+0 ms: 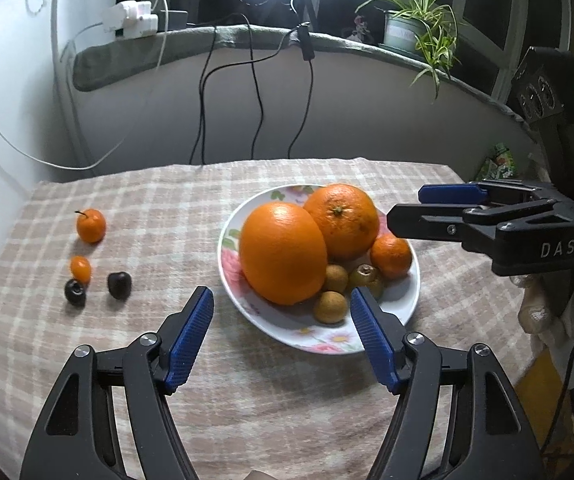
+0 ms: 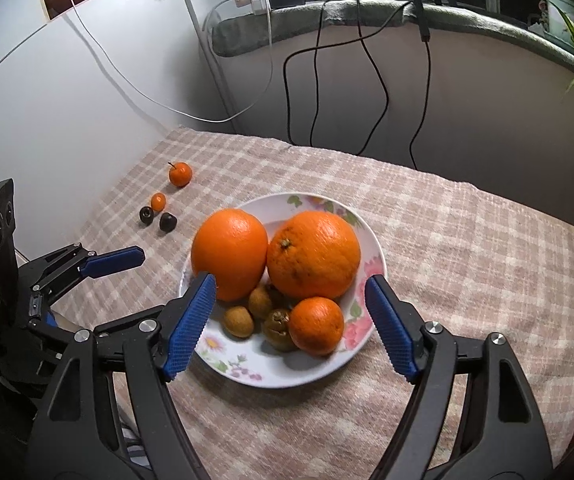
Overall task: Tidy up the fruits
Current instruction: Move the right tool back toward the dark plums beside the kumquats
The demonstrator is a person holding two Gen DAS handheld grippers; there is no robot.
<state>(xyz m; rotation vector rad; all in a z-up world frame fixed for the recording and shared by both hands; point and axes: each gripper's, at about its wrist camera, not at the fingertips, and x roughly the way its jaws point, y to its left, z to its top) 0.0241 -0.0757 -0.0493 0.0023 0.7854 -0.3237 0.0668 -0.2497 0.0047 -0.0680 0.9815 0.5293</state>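
A floral white plate (image 1: 243,300) (image 2: 271,372) holds two large oranges (image 1: 283,252) (image 2: 313,254), a small mandarin (image 1: 391,255) (image 2: 317,325) and three small brown fruits (image 1: 330,307) (image 2: 239,321). On the cloth to the left lie a small mandarin with a stem (image 1: 91,225) (image 2: 180,174), a kumquat (image 1: 81,268) (image 2: 158,201) and two dark cherries (image 1: 119,285) (image 2: 168,221). My left gripper (image 1: 281,300) is open and empty above the plate's near left edge. My right gripper (image 2: 291,288) is open and empty above the plate.
A checked cloth (image 1: 167,200) covers the small table. Black and white cables (image 1: 255,100) hang down the wall behind. A sill holds a power strip (image 1: 131,18) and a potted plant (image 1: 411,28). The table edge drops off at the right.
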